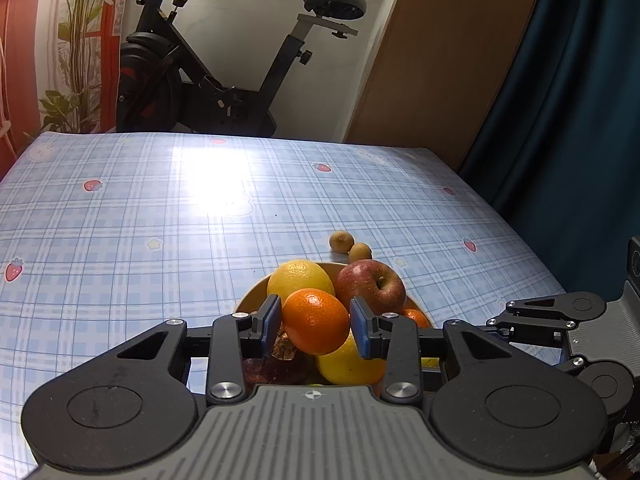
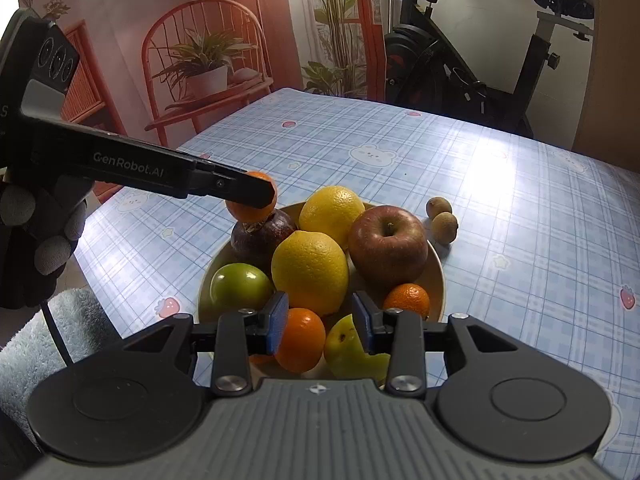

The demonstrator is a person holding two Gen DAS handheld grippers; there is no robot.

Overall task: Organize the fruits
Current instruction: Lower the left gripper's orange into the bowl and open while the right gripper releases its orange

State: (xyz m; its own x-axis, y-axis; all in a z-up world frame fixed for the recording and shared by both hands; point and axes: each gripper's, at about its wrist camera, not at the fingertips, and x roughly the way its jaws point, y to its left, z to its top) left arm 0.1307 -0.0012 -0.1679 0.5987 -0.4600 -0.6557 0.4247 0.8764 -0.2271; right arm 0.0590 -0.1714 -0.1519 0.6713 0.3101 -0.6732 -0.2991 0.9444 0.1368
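**Hazards at the moment of placing.** The left gripper (image 1: 317, 312) has its jaws clenched on a small round orange mandarin (image 1: 314, 322), one blue pad on either flank. You hold it at the far left of the shallow tan bowl (image 2: 438, 276), right above a dark purple round fruit (image 2: 260, 236); whether the two already touch cannot be told.

The right gripper (image 2: 320, 318) hangs low over the near rim. Its jaws are narrowly parted and appear to grasp nothing, though a second orange mandarin (image 2: 300, 340) and a yellow-green fruit (image 2: 346, 346) lie just below them.

The bowl is heaped with two large yellow citrus fruits (image 2: 310, 270), a red apple (image 2: 388, 246) and a green apple (image 2: 240, 288). Two small brown fruits (image 2: 442, 216) lie outside it, to the far right on the blue checked tabletop (image 2: 520, 220).

- **Roll-off.** The purple fruit offers only a curved crown beside the rim. If you release there, the mandarin is likely to slide outward, and the left edge of the tabletop is near.
- **Pile shift.** Pressing down to seat it could push a neighbouring fruit over the rim.
- **Bruising.** A tighter squeeze could split the soft peel.
- **Collision.** Your right jaws sit low enough to knock the near fruits if that hand drifts.
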